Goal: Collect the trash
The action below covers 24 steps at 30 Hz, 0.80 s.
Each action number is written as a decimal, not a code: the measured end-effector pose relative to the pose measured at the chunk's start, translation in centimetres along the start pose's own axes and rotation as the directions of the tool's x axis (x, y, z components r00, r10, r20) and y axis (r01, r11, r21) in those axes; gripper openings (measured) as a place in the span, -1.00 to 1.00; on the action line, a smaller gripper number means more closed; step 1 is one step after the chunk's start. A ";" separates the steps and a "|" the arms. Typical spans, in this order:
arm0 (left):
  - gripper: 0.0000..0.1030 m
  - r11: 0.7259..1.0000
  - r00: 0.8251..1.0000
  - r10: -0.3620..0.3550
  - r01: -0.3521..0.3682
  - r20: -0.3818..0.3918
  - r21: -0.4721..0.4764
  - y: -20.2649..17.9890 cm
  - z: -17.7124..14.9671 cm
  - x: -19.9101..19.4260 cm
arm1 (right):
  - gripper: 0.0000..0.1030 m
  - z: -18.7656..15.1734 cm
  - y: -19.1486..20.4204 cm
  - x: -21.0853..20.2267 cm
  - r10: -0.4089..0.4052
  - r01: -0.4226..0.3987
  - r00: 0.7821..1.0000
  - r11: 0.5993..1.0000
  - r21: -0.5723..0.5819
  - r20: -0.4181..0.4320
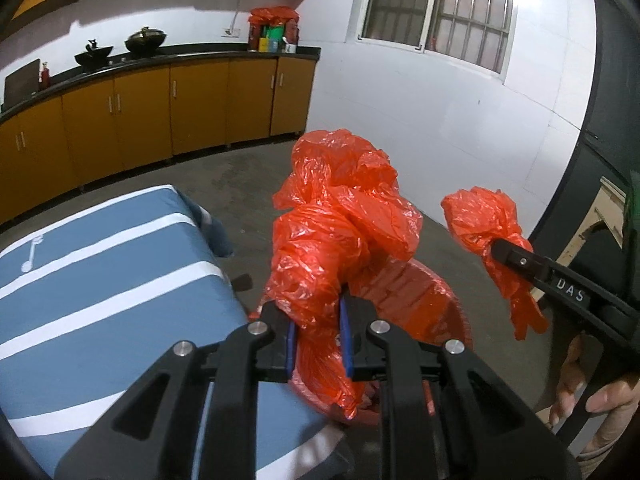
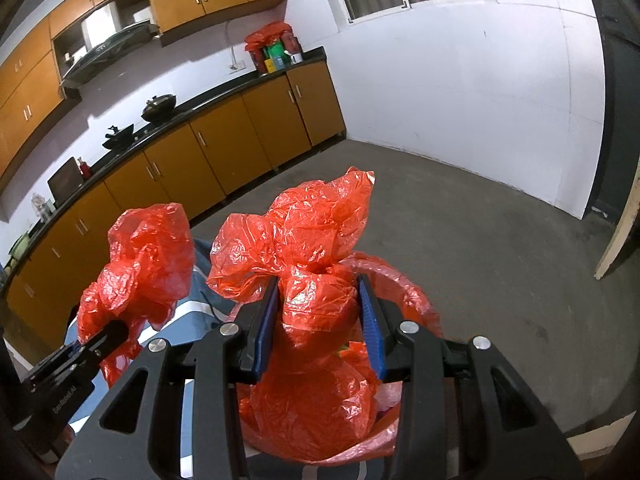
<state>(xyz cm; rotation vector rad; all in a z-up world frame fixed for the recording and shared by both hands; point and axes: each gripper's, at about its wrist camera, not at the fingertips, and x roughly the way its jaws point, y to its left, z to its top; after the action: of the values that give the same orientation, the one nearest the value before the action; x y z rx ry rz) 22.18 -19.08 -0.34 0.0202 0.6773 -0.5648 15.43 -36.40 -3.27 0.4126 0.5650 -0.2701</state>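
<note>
A red plastic trash bag (image 1: 340, 220) lines a round bin (image 1: 436, 280) beside a blue table. My left gripper (image 1: 318, 340) is shut on one bunched flap of the bag, which rises crumpled above its blue pads. My right gripper (image 2: 320, 320) is shut on the other gathered flap (image 2: 316, 240). In the left wrist view the right gripper's fingers (image 1: 520, 258) pinch that flap (image 1: 484, 220) to the right. In the right wrist view the left gripper's fingers (image 2: 96, 344) hold their flap (image 2: 148, 256) to the left. The bag's contents are hidden.
A blue cloth with white stripes (image 1: 100, 280) covers the table at the left. Orange kitchen cabinets (image 1: 140, 112) with woks and a red bag (image 1: 274, 20) line the far wall. Grey concrete floor (image 2: 480, 240) lies ahead. A person's hand (image 1: 596, 392) holds the right gripper.
</note>
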 end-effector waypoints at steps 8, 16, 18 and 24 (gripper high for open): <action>-0.62 0.999 0.997 -0.044 0.043 -0.061 -0.008 -0.9 -0.6 3.0 | -0.23 0.2 -0.6 0.7 0.015 -0.015 1.000 0.999 0.034 -0.003; -0.29 0.998 0.991 -0.055 0.055 -0.120 -0.004 -1.2 -2.0 5.0 | 0.09 -0.3 -2.1 0.8 0.044 -0.043 0.999 0.998 0.056 -0.011; -0.25 0.999 0.990 -0.051 0.051 -0.130 -0.008 -0.9 -2.3 5.2 | 0.12 -0.6 -2.3 0.7 0.042 -0.041 0.999 0.997 0.060 -0.015; -0.09 0.999 0.991 -0.027 0.024 -0.132 -0.022 0.3 -3.1 4.7 | 0.27 -0.8 -2.7 -0.2 0.013 -0.013 1.000 0.998 0.059 -0.004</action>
<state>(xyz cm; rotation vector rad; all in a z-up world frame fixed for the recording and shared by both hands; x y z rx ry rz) 23.46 -20.50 -5.62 0.0298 0.8135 -0.5845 13.95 -38.40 -4.60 0.4737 0.5595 -0.2737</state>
